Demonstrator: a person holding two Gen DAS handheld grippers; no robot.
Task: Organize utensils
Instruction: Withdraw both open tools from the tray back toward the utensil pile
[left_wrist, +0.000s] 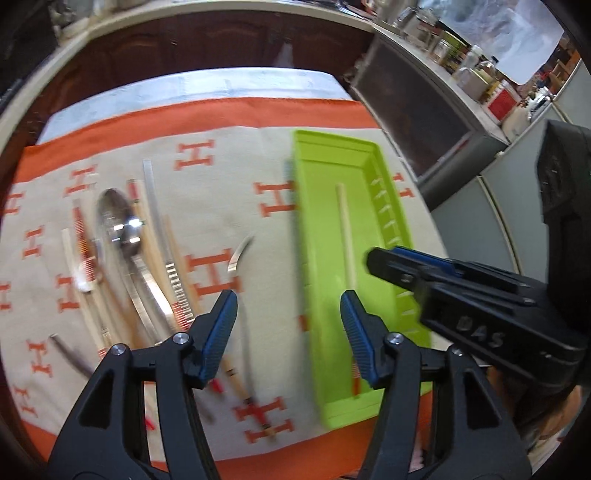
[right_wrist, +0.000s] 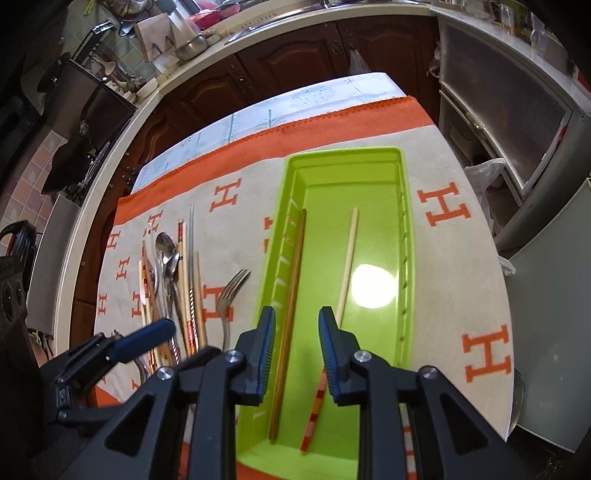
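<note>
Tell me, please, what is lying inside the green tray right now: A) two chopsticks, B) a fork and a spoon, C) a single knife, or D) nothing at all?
A: the right wrist view shows the green tray holding a brown chopstick and a pale chopstick with a red-striped end, while the fork and the spoons lie on the cloth to its left.

Left gripper (left_wrist: 288, 314) held low with its blue-padded fingers (left_wrist: 221, 325) spread wide and nothing between them; right gripper (right_wrist: 297, 332) likewise parted and empty, fingers (right_wrist: 267, 347) pointing forward. Each reaches into the other's view from the side, the right one (left_wrist: 406, 266) angled across in front of the left
</note>
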